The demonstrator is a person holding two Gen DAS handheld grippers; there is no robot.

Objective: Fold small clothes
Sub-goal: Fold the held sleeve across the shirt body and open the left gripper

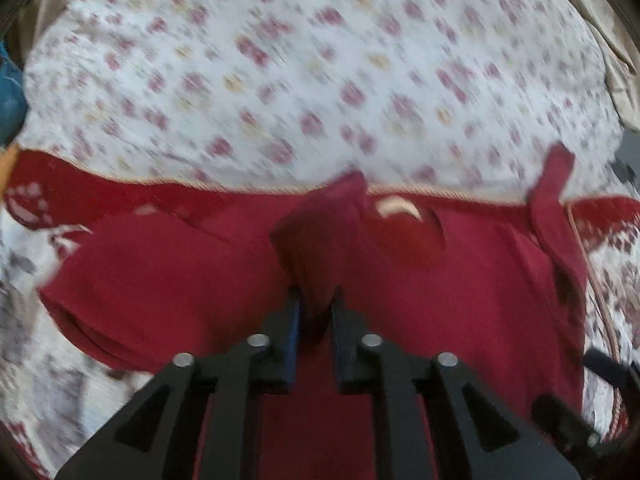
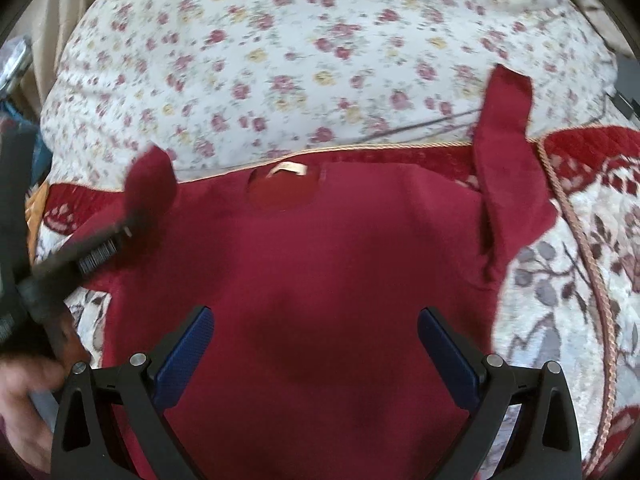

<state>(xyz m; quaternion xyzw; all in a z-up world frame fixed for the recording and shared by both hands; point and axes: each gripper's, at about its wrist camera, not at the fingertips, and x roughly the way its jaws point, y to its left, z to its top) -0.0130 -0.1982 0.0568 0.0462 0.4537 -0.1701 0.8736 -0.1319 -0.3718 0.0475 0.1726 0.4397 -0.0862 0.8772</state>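
- The left gripper is clenched on a raised bit of sleeve, pinched between its blue pads.
- The red shirt lies flat on the bed, its neck hole pointing away toward the flowery quilt. It looks soft and fuzzy.
- The right gripper hangs over the shirt's middle, wide apart, holding nothing.
- The other sleeve sticks up past the bedspread's rope edge; bare bedspread lies beside it.
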